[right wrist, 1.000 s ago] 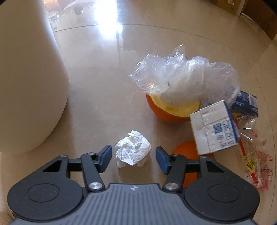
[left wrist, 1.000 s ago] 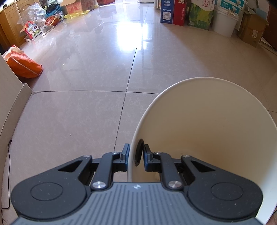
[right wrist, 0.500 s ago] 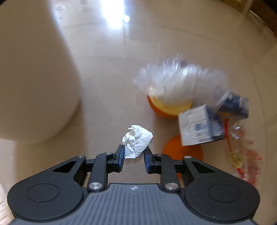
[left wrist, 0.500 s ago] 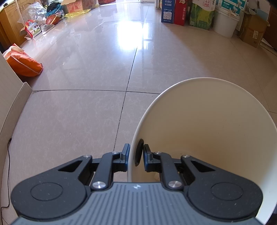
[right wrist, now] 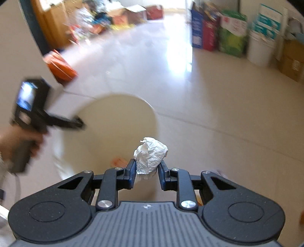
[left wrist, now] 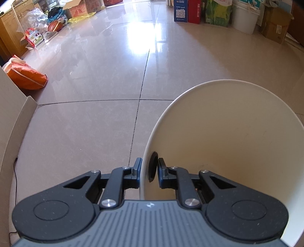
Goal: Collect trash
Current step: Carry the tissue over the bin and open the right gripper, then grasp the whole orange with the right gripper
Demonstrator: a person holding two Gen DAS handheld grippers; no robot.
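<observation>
My left gripper [left wrist: 149,172] is shut on the rim of a cream waste bin [left wrist: 237,133], whose open mouth fills the right of the left wrist view. A crumpled white tissue [right wrist: 151,156] is clamped in my right gripper [right wrist: 147,173], held in the air just right of the bin's mouth [right wrist: 114,123]. The right wrist view also shows the left gripper [right wrist: 76,121] on the bin's rim, with a person's hand [right wrist: 20,144] around its handle. A bit of orange trash [right wrist: 118,161] shows low behind the right fingers; the other trash is out of view.
Glossy beige tiles [left wrist: 106,76] stretch ahead. An orange bag [left wrist: 24,74] lies at the left by a pale wall edge [left wrist: 17,117]. Boxes [left wrist: 187,10] and a white bucket [left wrist: 245,16] line the far wall. Clutter [left wrist: 51,24] sits far left.
My right gripper closed on the tissue, lifted it off the floor and swung left and up toward the bin. The left gripper and bin stayed nearly still.
</observation>
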